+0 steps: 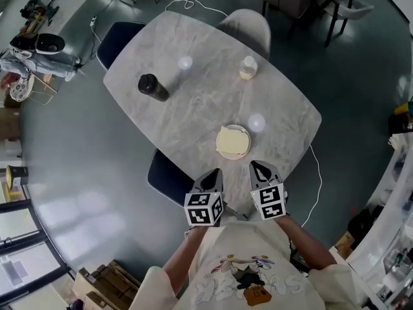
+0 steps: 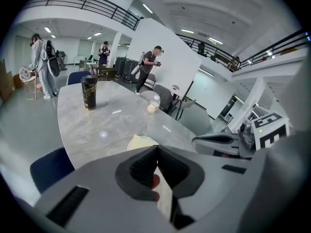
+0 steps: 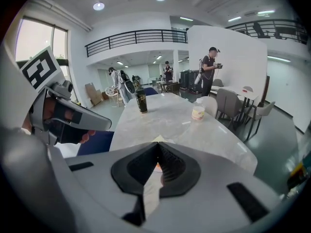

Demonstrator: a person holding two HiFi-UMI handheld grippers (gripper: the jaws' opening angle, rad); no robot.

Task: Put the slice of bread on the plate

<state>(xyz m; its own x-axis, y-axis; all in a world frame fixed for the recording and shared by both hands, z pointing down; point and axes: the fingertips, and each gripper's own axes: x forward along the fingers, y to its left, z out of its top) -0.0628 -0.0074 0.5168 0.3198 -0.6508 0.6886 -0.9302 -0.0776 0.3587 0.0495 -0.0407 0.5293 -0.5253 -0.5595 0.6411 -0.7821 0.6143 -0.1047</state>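
Observation:
A pale slice of bread (image 1: 231,143) lies flat on a small white plate (image 1: 244,130) near the front edge of the grey marble table (image 1: 193,102). Both grippers hang just short of that edge, apart from the bread. My left gripper (image 1: 215,173) is shut, its jaws meeting with nothing between them. My right gripper (image 1: 258,168) is also shut and holds nothing. In the left gripper view the bread (image 2: 141,142) peeks over the closed left gripper (image 2: 156,149). In the right gripper view only the tip of the bread (image 3: 158,139) shows above the closed right gripper (image 3: 158,145).
A black tumbler (image 1: 152,87) stands at the table's left and a small jar (image 1: 248,68) at the far side. A dark blue chair (image 1: 169,176) sits just left of my grippers, another blue chair (image 1: 119,37) and a grey one (image 1: 248,28) are beyond. Several people stand far off.

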